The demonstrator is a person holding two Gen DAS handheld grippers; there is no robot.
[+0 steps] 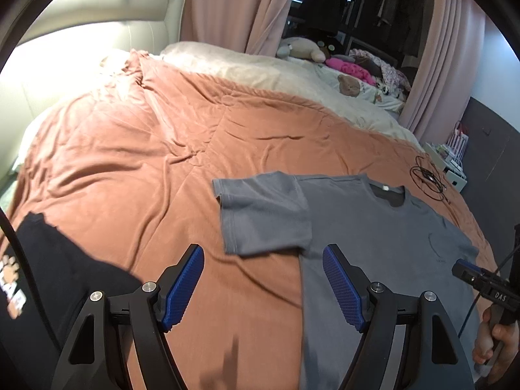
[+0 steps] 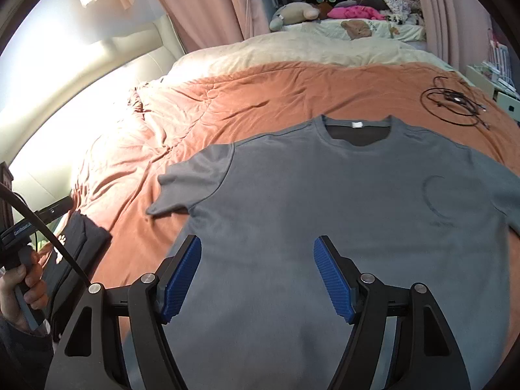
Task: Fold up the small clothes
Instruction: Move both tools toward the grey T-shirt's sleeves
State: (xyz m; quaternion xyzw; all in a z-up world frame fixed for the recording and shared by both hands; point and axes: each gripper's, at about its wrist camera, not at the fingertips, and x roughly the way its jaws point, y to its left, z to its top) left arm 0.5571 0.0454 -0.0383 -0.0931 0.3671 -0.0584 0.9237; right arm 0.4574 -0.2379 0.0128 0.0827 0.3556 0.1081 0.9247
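A grey T-shirt [image 2: 325, 201] lies flat, front up, on the orange bedspread [image 2: 227, 97], collar away from me. It also shows in the left wrist view [image 1: 373, 227], with its left sleeve [image 1: 263, 214] spread out. My left gripper [image 1: 263, 282] is open and empty, above the shirt's left edge below the sleeve. My right gripper [image 2: 256, 273] is open and empty, above the shirt's lower body. A folded black garment [image 1: 58, 276] with a print lies at the left; it also shows in the right wrist view [image 2: 74, 243].
A coiled black cable [image 2: 455, 104] lies on the bedspread beyond the shirt's right shoulder. A cream blanket [image 2: 292, 48], plush toys [image 2: 292, 13] and pink curtains [image 2: 211, 6] are at the far side. A padded headboard [image 2: 81, 81] runs along the left.
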